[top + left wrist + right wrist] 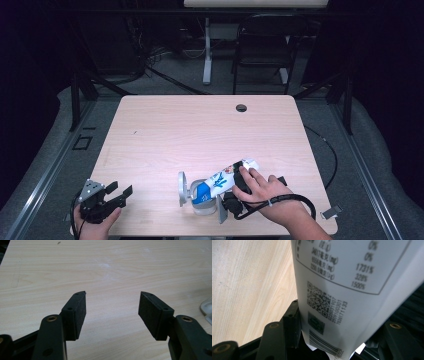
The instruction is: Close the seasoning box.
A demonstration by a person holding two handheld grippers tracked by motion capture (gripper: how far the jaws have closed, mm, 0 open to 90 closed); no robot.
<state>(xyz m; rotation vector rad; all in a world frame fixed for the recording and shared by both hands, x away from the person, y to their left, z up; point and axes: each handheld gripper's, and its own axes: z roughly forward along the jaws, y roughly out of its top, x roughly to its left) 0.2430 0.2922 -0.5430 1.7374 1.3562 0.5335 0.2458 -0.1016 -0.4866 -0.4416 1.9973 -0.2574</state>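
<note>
Wood surface: pale table (pixel 200 130), bare over most of its top, with a small dark round hole (pixel 241 108) near the far edge.
Packet: blue-and-white packet (pixel 220 181) near the front edge, right of the middle, tilted with its lower end inside the cup and its upper end raised toward the right; its back (pixel 352 285) carries a printed table, a square code and a barcode.
Cup: pale lidded cup (pixel 200 197) at the front edge, lid flipped up on its left side.
Right gripper (pixel 239 182): clamped on the packet, a black jaw pressing each side, the person's hand on top.
Left gripper (pixel 112 311): jaws spread wide over bare wood by the front left corner, nothing between the pads.
</note>
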